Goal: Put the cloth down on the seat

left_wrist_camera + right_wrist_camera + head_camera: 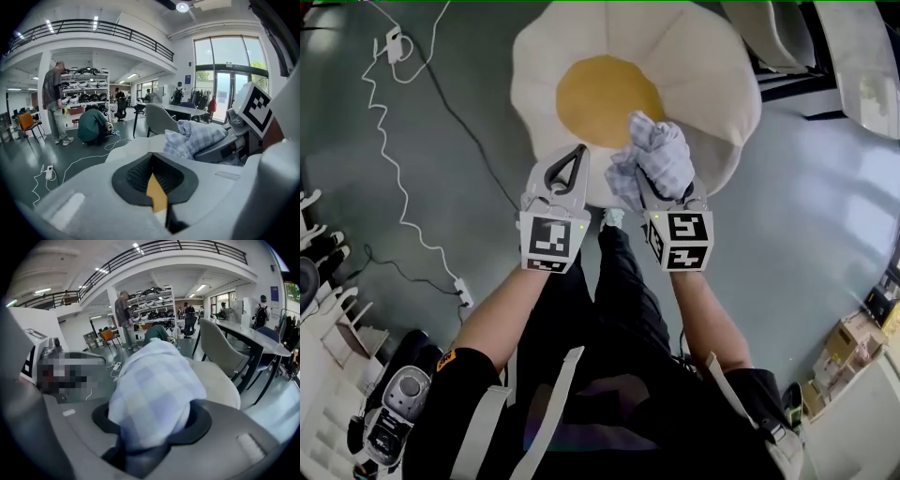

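Grey polished floor of a large hall with a railed mezzanine, seen from above and along both tools. White cable snaking across the floor at the left. Round white seat with a yellow centre directly ahead of the person, shaped like a fried egg.

Right hand-held gripper pinching a pale blue checked cloth. Cloth bunched into a wad between the jaws, filling the gap and bulging out past the fingertips. Wad positioned over the near right part of the seat, just beside the lower right edge of the yellow centre. Contact between cloth and seat not determinable from any view.

Left hand-held gripper just beside the right one, over the near edge of the seat. Jaws pressed together at the tips, nothing between them, with only a sliver of yellow visible through the bowed pads. Marker cubes of both tools facing up toward the head camera.

Background of the gripper views: a grey chair, shelving, a standing person and a crouching person.
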A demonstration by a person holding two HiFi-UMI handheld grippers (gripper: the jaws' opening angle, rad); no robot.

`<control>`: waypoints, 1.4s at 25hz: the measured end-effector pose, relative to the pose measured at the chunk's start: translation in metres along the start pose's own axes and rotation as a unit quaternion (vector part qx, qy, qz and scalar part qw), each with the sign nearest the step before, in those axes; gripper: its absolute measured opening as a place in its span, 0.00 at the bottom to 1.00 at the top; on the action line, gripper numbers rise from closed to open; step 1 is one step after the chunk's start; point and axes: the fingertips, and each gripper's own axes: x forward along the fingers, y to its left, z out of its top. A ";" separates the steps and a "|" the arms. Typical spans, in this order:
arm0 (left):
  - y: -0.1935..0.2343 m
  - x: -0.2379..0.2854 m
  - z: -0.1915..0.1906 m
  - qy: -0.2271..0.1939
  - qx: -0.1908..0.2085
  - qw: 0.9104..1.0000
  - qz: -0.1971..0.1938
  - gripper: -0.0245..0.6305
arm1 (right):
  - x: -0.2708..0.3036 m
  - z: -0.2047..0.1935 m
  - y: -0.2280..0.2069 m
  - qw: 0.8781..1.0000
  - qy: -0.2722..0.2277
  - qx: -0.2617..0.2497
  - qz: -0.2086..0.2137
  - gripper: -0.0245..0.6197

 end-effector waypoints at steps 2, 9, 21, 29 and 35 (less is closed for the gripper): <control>-0.004 0.015 -0.013 0.010 -0.003 1.000 0.004 0.04 | 0.016 -0.013 -0.011 1.000 0.009 -0.007 0.005 0.41; -0.008 0.073 -0.072 0.032 -0.007 0.999 0.002 0.04 | 0.078 -0.060 -0.046 0.999 0.034 -0.013 0.004 0.41; -0.010 0.125 -0.150 0.075 0.012 0.997 -0.014 0.04 | 0.143 -0.130 -0.063 0.997 0.073 0.017 -0.005 0.43; 0.015 0.153 -0.204 0.105 0.013 0.994 -0.019 0.04 | 0.201 -0.166 -0.061 0.995 0.103 0.018 -0.009 0.43; 0.023 0.169 -0.233 0.109 0.006 0.994 -0.015 0.04 | 0.231 -0.189 -0.068 0.993 0.114 0.020 -0.014 0.44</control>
